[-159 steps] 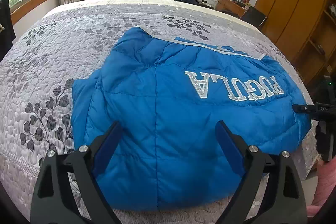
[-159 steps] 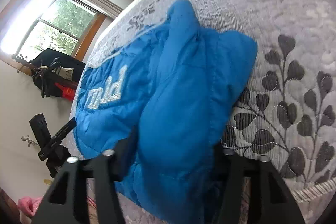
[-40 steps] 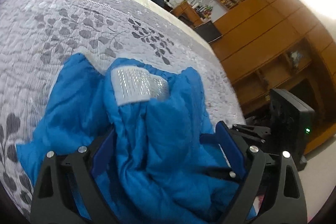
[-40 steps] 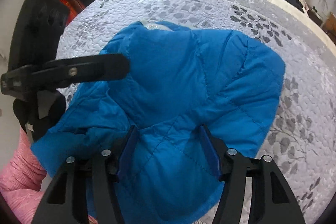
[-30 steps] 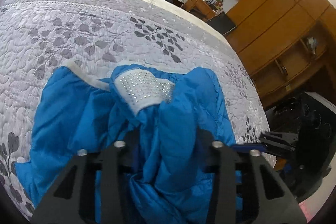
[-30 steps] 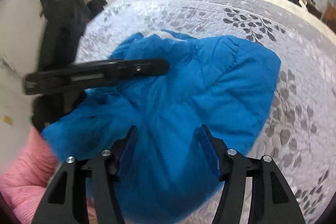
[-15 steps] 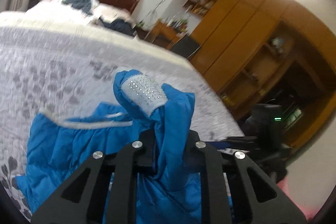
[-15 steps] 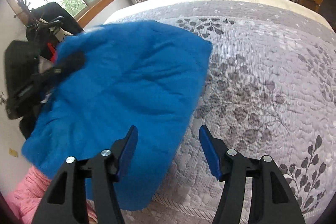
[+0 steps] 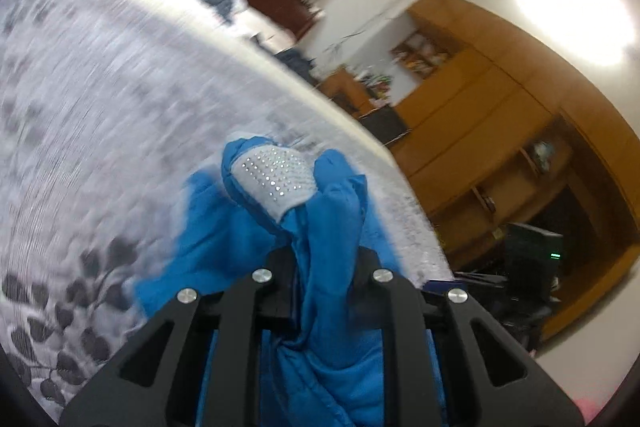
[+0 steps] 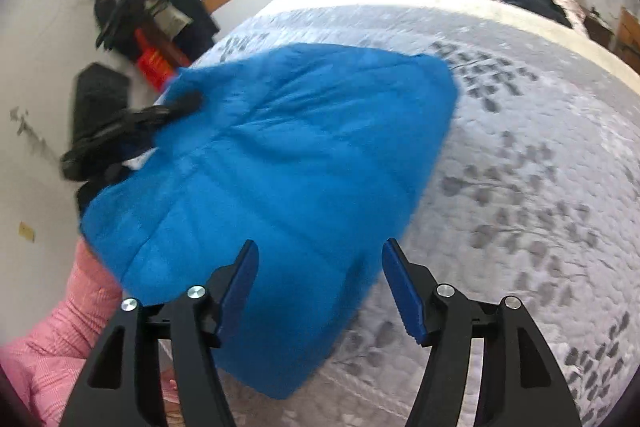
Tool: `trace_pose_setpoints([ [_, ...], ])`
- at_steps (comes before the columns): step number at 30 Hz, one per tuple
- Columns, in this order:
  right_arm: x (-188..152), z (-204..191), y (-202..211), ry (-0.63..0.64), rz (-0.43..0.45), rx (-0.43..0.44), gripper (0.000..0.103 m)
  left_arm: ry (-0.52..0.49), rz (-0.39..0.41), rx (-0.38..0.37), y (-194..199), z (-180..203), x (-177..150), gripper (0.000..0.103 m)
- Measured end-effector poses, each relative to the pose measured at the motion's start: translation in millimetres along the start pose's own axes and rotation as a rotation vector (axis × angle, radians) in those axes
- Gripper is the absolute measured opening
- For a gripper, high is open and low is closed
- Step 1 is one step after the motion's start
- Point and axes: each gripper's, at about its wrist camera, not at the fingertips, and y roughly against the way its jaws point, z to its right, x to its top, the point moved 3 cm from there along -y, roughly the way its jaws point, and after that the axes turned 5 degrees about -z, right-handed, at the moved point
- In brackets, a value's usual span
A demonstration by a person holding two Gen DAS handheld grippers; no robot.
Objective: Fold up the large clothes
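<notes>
Left gripper (image 9: pixel 322 259), jaws clenched on a bunched fold of the blue jacket (image 10: pixel 280 163), which hangs raised above the bed (image 10: pixel 540 147). Right gripper (image 10: pixel 320 279), jaws released, jacket just ahead. Risk: the slippery padding slides free, undoing the fold. Only the right view shows the spread panel; only the left, the studded patch (image 9: pixel 276 179).

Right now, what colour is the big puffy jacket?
Bright blue jacket, with a white sparkly-dotted patch. The blue shows best in the right wrist view.
</notes>
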Motion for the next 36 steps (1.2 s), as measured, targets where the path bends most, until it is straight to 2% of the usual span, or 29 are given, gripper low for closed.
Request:
trace_pose_setpoints([
  [3,-0.5,-8.4,-21.2,0.004,-0.050,-0.009,0.065,0.051,-0.006,-0.018,-7.9,-29.7,-6.4,0.017],
  [5,-0.5,-7.5,-32.2,-0.004,-0.063,-0.029,0.073,0.049,-0.008,-0.015,-11.7,-36.1,-8.3,0.020],
  [8,-1.6,-4.0,-44.5,-0.021,-0.068,-0.042,0.075,0.012,-0.020,0.028,-18.9,-35.6,-11.9,0.023],
  [14,-4.4,-3.4,-39.0,-0.029,-0.058,-0.041,0.074,0.042,-0.022,0.067,1.9,-34.7,-8.8,0.034],
  [18,-11.6,-5.3,-21.6,-0.033,-0.032,-0.017,0.074,-0.027,0.039,0.150,47.5,-3.9,-22.7,0.036],
  [20,-18.1,-6.1,-12.3,-0.030,-0.016,-0.021,0.074,-0.051,0.045,0.154,62.9,12.3,-31.2,0.042],
  [23,-26.6,-6.8,-4.9,-0.033,-0.010,-0.013,0.074,-0.107,0.014,0.119,78.5,46.1,-50.5,0.052],
  [28,-38.8,-10.8,-2.9,-0.030,-0.015,0.016,0.074,-0.183,-0.059,0.170,74.7,83.2,-81.4,0.059],
  [30,-42.6,-12.0,-4.2,-0.032,-0.017,0.031,0.074,-0.178,-0.079,0.183,69.2,84.8,-86.8,0.055],
  [32,-46.2,-12.8,-6.6,-0.032,-0.018,0.044,0.074,-0.159,-0.104,0.202,62.5,80.2,-90.1,0.029],
  [33,-47.1,-12.3,-7.7,-0.034,-0.018,0.049,0.074,-0.142,-0.111,0.189,60.7,76.4,-90.7,0.021],
  [36,-50.9,-11.9,-10.6,-0.038,-0.018,0.065,0.074,-0.090,-0.115,0.171,63.7,64.0,-93.8,0.015],
])
